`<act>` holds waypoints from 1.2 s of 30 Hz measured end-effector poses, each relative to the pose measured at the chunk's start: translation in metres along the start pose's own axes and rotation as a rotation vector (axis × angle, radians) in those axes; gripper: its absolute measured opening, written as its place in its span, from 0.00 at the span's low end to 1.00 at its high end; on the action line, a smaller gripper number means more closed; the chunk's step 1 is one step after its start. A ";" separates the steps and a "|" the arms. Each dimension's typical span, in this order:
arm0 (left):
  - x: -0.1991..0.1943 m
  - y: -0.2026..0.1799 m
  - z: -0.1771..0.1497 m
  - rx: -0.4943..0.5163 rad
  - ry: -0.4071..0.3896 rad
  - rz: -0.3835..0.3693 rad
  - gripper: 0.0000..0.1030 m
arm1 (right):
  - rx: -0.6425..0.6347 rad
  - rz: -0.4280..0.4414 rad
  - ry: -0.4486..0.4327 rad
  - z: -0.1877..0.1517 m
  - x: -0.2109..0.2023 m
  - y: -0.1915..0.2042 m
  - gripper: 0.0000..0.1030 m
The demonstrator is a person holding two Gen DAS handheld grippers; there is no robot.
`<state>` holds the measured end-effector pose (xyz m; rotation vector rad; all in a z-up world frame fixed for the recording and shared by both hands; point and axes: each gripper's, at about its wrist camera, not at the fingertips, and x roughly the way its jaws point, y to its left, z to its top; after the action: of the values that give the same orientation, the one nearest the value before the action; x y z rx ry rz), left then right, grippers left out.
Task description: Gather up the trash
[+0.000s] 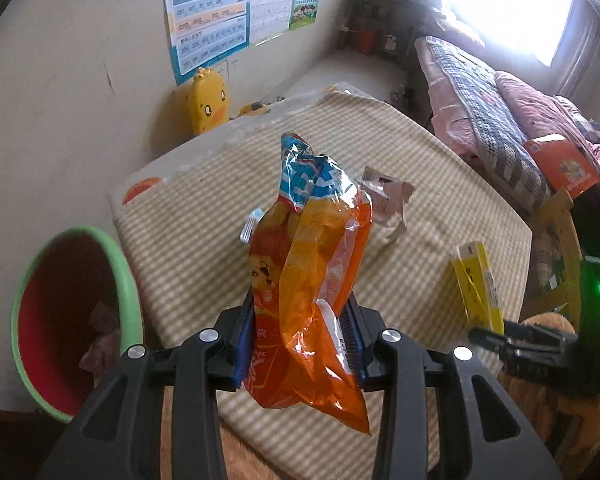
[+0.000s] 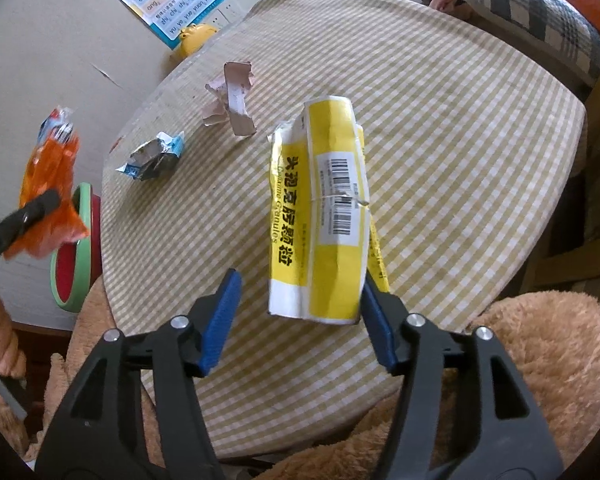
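My left gripper (image 1: 300,340) is shut on an orange snack bag (image 1: 316,280) with a blue top, held upright above the checked table (image 1: 440,200); the bag also shows in the right wrist view (image 2: 48,184). My right gripper (image 2: 300,312) stands wide, with a flattened yellow medicine box (image 2: 324,220) leaning on its right finger, the left finger apart from the box. The box also shows in the left wrist view (image 1: 478,284). A crumpled pink carton (image 2: 232,96) and a blue-silver wrapper (image 2: 154,156) lie on the table. The watermelon-style bin (image 1: 72,320), green rim and red inside, stands left of the table and holds some scraps.
A yellow duck chair (image 1: 208,102) stands against the wall behind the table. A bed with quilts (image 1: 520,120) is at the right. A brown plush cushion (image 2: 540,360) sits at the near table edge. Posters (image 1: 220,12) hang on the wall.
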<state>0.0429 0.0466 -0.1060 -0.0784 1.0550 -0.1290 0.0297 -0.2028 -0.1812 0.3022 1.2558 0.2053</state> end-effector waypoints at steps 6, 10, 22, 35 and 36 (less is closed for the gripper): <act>-0.004 0.006 -0.004 -0.009 -0.008 -0.002 0.35 | 0.037 -0.060 -0.038 0.012 -0.005 -0.002 0.67; -0.007 0.008 -0.005 -0.016 -0.018 -0.003 0.35 | 0.027 -0.104 -0.028 0.018 -0.001 0.001 0.67; -0.007 0.010 -0.010 -0.018 -0.009 -0.008 0.35 | 0.017 -0.124 -0.014 0.020 0.004 0.007 0.70; -0.004 0.009 -0.011 -0.024 0.000 -0.013 0.35 | -0.021 -0.152 0.085 0.015 0.042 0.018 0.62; -0.004 0.010 -0.011 -0.026 -0.001 -0.013 0.35 | -0.032 -0.151 0.084 0.015 0.043 0.020 0.55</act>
<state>0.0318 0.0568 -0.1093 -0.1089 1.0550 -0.1264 0.0569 -0.1717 -0.2090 0.1716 1.3509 0.1100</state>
